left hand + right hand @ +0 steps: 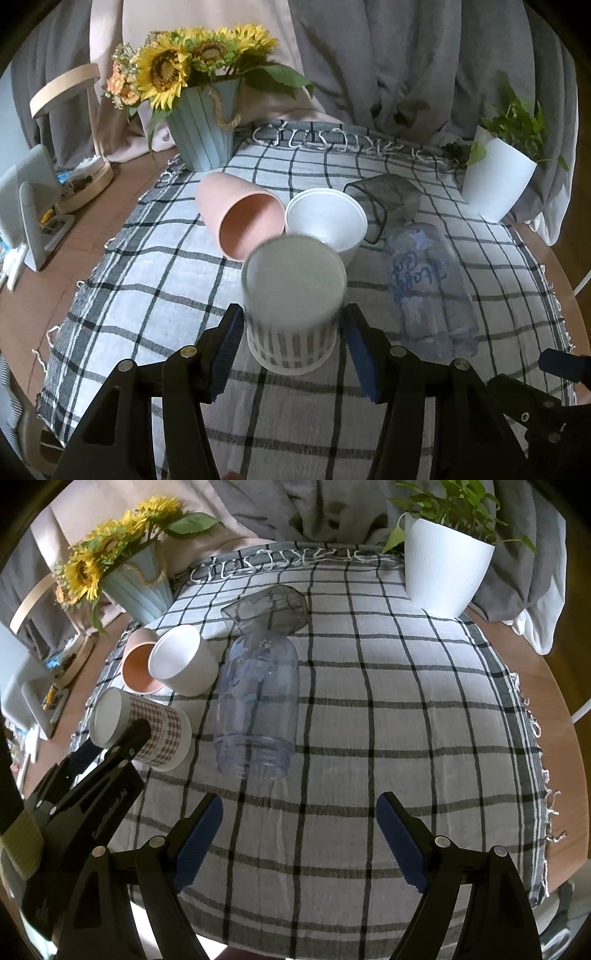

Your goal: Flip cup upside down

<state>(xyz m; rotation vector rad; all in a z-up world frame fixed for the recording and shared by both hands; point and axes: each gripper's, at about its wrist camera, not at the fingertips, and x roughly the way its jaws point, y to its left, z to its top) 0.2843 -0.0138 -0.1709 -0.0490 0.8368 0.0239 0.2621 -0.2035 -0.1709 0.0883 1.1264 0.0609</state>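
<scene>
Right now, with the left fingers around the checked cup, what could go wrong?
1. The checked cup sits between the left gripper's fingers mid-flip; whether the pads touch it is unclear, so it could slip out.
2. The white cup and pink cup lie close behind; a swing could knock them.
3. The clear bottle lies beside it and might roll.

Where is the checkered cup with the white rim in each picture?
Left wrist view: the checkered cup is at centre, between the left gripper's fingers.
Right wrist view: the same cup is at the left edge, partly behind the left gripper's arm.
Shared landmark: the white bowl sits just beyond it in both.
</scene>
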